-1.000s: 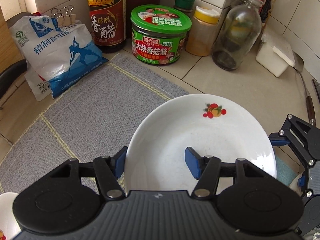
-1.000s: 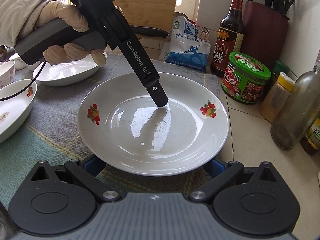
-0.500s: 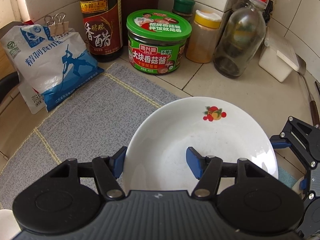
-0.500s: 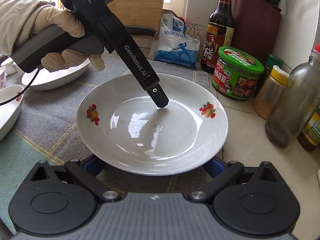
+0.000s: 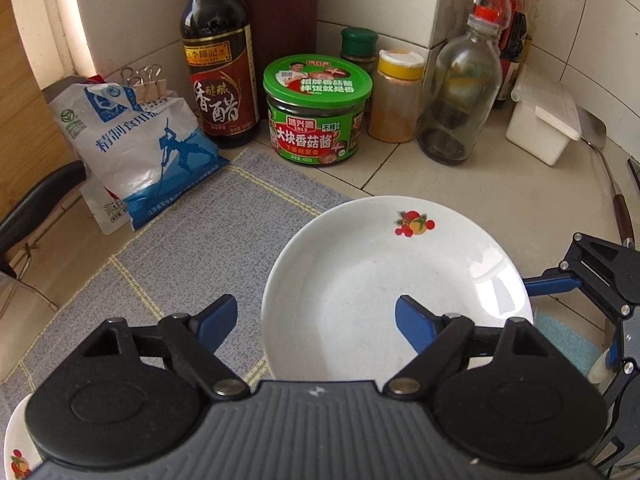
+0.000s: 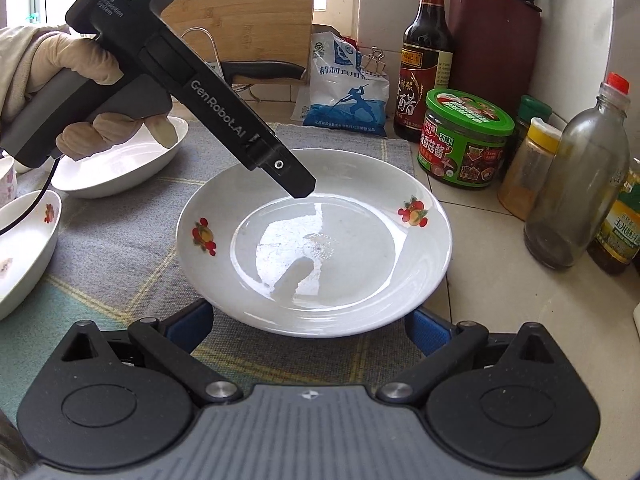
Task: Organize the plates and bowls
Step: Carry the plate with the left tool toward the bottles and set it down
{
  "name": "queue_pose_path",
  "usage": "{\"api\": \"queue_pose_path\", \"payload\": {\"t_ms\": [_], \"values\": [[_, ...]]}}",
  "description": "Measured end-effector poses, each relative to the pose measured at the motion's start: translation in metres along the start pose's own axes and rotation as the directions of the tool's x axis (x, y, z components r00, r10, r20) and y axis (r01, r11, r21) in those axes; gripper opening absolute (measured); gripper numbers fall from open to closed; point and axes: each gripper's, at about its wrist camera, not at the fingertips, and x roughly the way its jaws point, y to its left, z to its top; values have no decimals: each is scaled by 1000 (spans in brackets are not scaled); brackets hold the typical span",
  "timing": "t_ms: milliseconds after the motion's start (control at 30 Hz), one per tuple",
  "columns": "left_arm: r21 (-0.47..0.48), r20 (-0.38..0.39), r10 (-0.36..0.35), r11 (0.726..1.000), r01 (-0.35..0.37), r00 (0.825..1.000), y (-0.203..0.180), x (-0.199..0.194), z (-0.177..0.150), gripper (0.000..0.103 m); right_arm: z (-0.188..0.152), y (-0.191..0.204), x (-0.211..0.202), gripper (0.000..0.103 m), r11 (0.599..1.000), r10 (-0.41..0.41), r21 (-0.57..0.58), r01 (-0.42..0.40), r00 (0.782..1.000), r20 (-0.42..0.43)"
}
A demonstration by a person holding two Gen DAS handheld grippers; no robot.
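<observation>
Plate (image 6: 316,240) mid-frame on mat (image 6: 120,240). Left gripper (image 5: 316,318) just opened wide, straddling the rim without touching. Right gripper (image 6: 308,326) wide under near edge. Two bowls (image 6: 120,164) at left, right view only.

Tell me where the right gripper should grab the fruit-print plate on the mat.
Take the plate by its near rim, coming in low from the right gripper side. The rim flares up off the mat, leaving room underneath for one finger, and the open jaws already flank that edge.
</observation>
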Motion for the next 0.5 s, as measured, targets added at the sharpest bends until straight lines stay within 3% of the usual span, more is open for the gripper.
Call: {"api": "queue_pose_path", "payload": {"t_ms": [300, 500], "values": [[-22, 93, 71, 997, -69, 993, 0, -60, -28, 89, -11, 34, -19, 103, 1000, 3, -28, -3, 1000, -2], [-119, 135, 103, 989, -87, 985, 4, -99, -61, 89, -12, 64, -32, 103, 997, 37, -72, -37, 999, 6]]}}
